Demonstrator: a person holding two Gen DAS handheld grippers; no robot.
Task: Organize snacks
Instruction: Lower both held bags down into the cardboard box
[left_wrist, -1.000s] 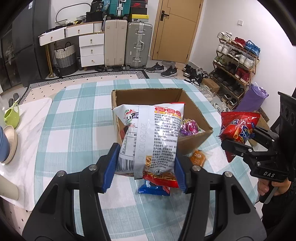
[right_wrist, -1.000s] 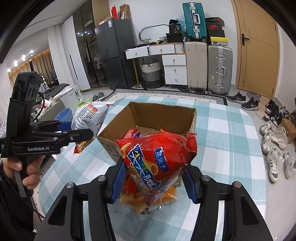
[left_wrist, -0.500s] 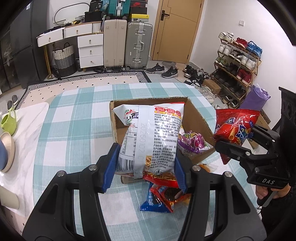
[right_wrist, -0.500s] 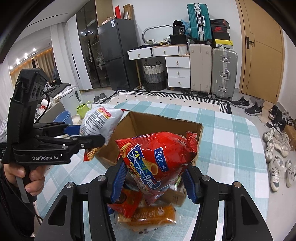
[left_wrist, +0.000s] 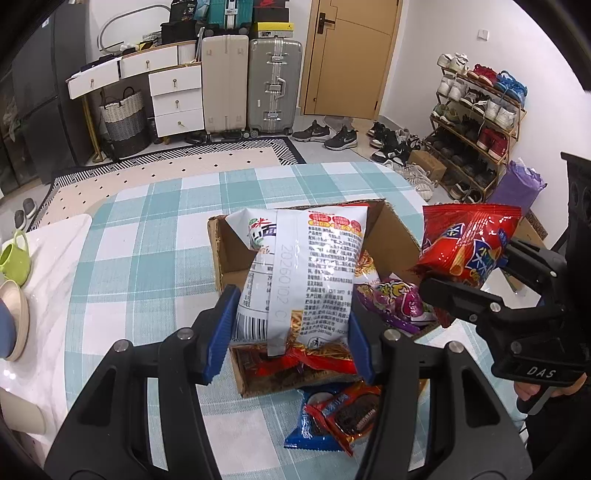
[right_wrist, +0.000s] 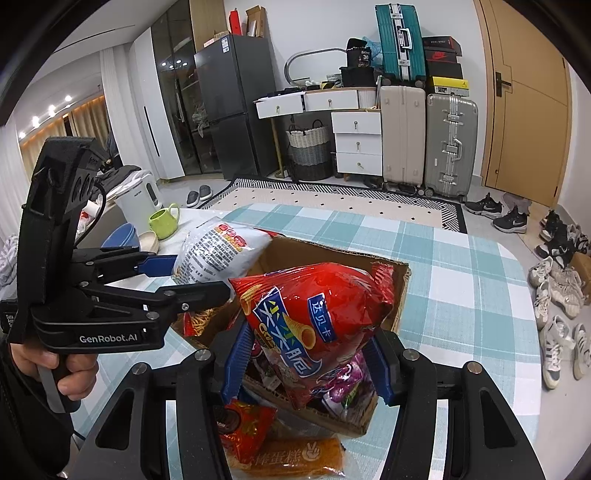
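Note:
My left gripper (left_wrist: 291, 332) is shut on a white snack bag (left_wrist: 303, 273) and holds it above the open cardboard box (left_wrist: 399, 232); the bag also shows in the right wrist view (right_wrist: 218, 254). My right gripper (right_wrist: 306, 358) is shut on a red chip bag (right_wrist: 314, 314) over the box (right_wrist: 400, 291); it shows at the right in the left wrist view (left_wrist: 469, 240). A purple packet (left_wrist: 399, 302) and red snacks lie inside the box.
On the checked tablecloth (left_wrist: 147, 236), a blue and red cookie packet (left_wrist: 332, 417) lies in front of the box. An orange cake packet (right_wrist: 295, 454) lies near it. A green mug (left_wrist: 14, 254) and bowls sit at the left. Suitcases, drawers and a shoe rack stand beyond.
Both grippers have moved forward and over the box with their bags. The loose packets on the cloth now lie nearer to me.

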